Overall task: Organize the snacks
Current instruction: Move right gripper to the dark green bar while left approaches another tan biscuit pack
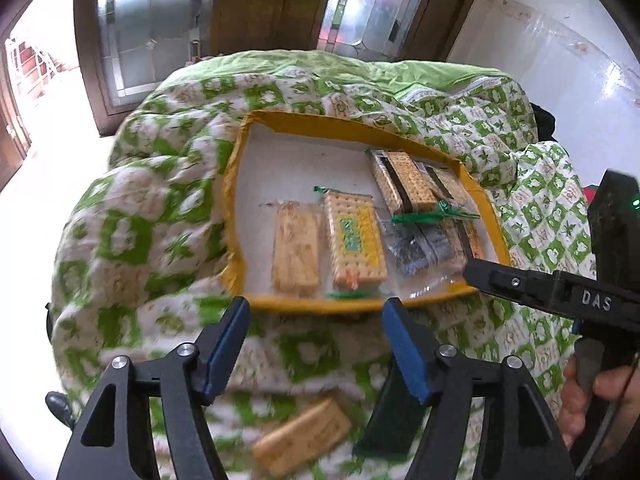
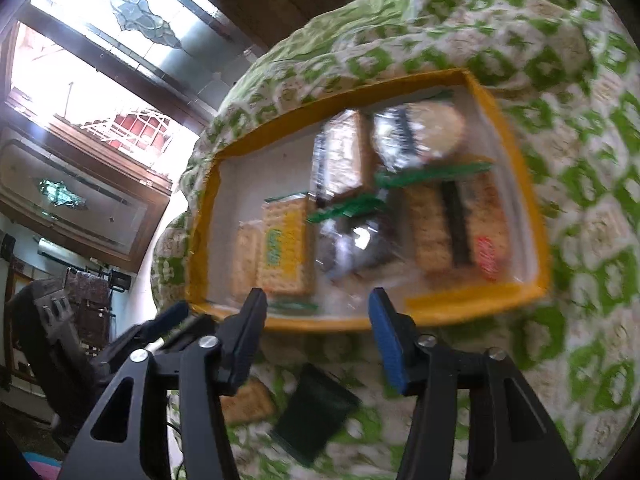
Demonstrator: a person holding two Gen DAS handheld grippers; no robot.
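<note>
My left gripper (image 1: 316, 312) stands spread with nothing between its pads, and my right gripper (image 2: 318, 306) is likewise apart and empty, both hanging short of the yellow-rimmed tray (image 1: 236, 216) that lies just ahead of the fingertips. Most biscuit packets (image 1: 354, 240) already lie side by side inside it, flat so they fit. One loose biscuit packet (image 1: 300, 438) and a dark packet (image 2: 316, 412) lie on the green-patterned cloth (image 1: 132, 240) beneath my jaws, probably next to go in.

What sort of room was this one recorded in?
Most likely a room in a home, perhaps a bedroom. A green-and-white patterned quilt covers the work surface, wood-framed leaded-glass windows stand behind it, and a yellow snack tray sits on the bedding.
</note>
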